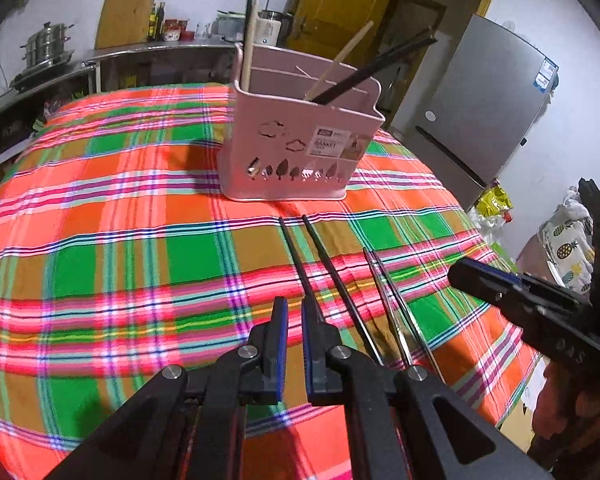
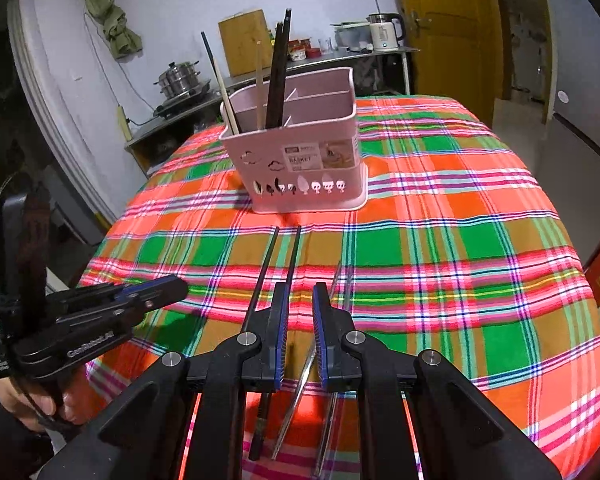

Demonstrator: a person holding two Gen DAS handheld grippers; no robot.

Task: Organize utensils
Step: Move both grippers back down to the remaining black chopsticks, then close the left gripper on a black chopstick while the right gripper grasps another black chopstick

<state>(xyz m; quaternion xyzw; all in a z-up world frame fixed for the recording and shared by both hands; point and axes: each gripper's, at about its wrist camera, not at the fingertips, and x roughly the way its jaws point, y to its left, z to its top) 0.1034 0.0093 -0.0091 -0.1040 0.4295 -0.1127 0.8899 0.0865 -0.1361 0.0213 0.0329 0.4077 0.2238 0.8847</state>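
Observation:
A pink utensil basket (image 1: 300,140) (image 2: 300,168) stands on the plaid tablecloth (image 1: 100,240) with wooden and black chopsticks upright in it. Two black chopsticks (image 1: 324,256) (image 2: 266,264) lie side by side on the cloth in front of it. To their right lies a pair of silver metal chopsticks (image 1: 392,292) (image 2: 300,392). My left gripper (image 1: 295,302) (image 2: 180,284) hovers over the near ends of the black pair, shut and empty. My right gripper (image 2: 300,288) (image 1: 454,272) hangs over the silver pair, jaws nearly together with nothing in them.
A grey fridge (image 1: 480,100) stands beyond the table's right side, beside a yellow door (image 2: 440,20). A counter behind holds a steamer pot (image 1: 46,44) and a kettle (image 2: 384,32). A hand (image 2: 40,404) grips the left tool.

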